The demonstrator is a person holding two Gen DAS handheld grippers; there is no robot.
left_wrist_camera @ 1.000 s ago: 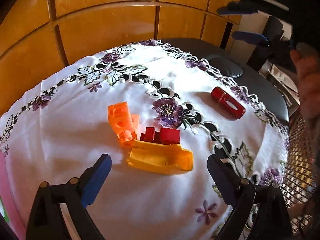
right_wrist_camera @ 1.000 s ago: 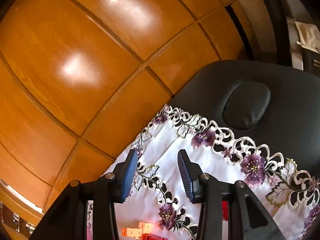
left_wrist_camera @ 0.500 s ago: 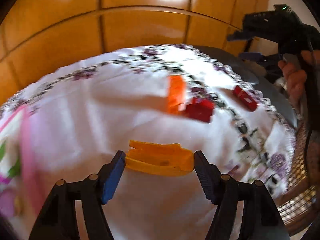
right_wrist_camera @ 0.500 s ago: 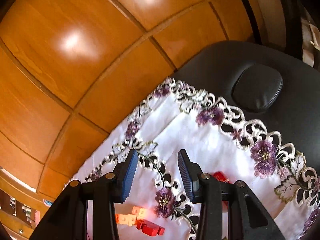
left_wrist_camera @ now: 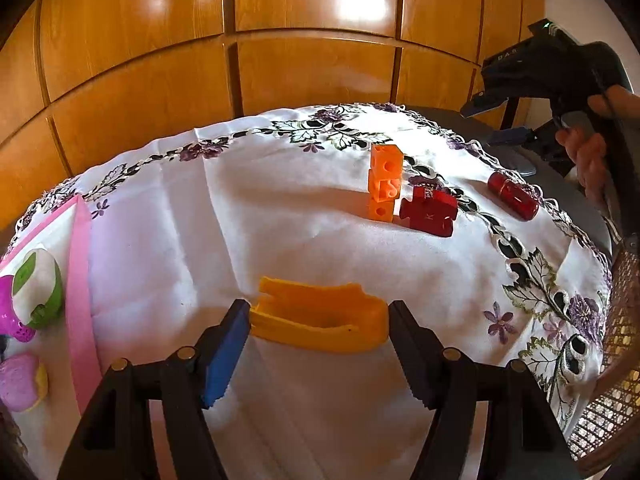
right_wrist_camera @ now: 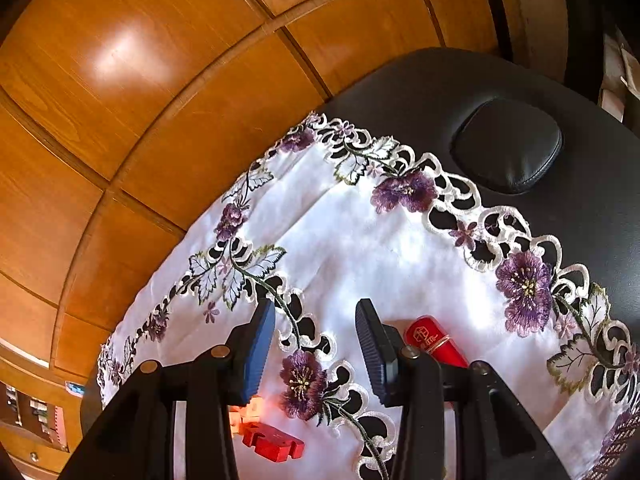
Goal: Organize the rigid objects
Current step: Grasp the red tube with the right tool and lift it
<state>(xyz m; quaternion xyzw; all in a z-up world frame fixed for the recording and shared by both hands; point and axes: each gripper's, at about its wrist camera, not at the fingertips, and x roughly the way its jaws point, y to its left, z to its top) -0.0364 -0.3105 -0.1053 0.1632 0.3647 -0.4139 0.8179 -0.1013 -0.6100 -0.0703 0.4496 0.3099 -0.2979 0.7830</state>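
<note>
Left wrist view: left gripper [left_wrist_camera: 318, 332] clamps yellow block [left_wrist_camera: 320, 319] end to end between its pads, low over white embroidered cloth [left_wrist_camera: 200, 220], near cloth's front edge. Orange block stack [left_wrist_camera: 384, 182] stands upright toward far right of cloth, red puzzle-shaped block [left_wrist_camera: 429, 211] just beside it on right, red cylinder [left_wrist_camera: 513, 196] lying near right edge. Pink-rimmed tray [left_wrist_camera: 78, 280] with toys at left edge. Right wrist view: right gripper [right_wrist_camera: 316, 344] part open, empty, above cloth; red cylinder [right_wrist_camera: 434, 342] just right of it.
</note>
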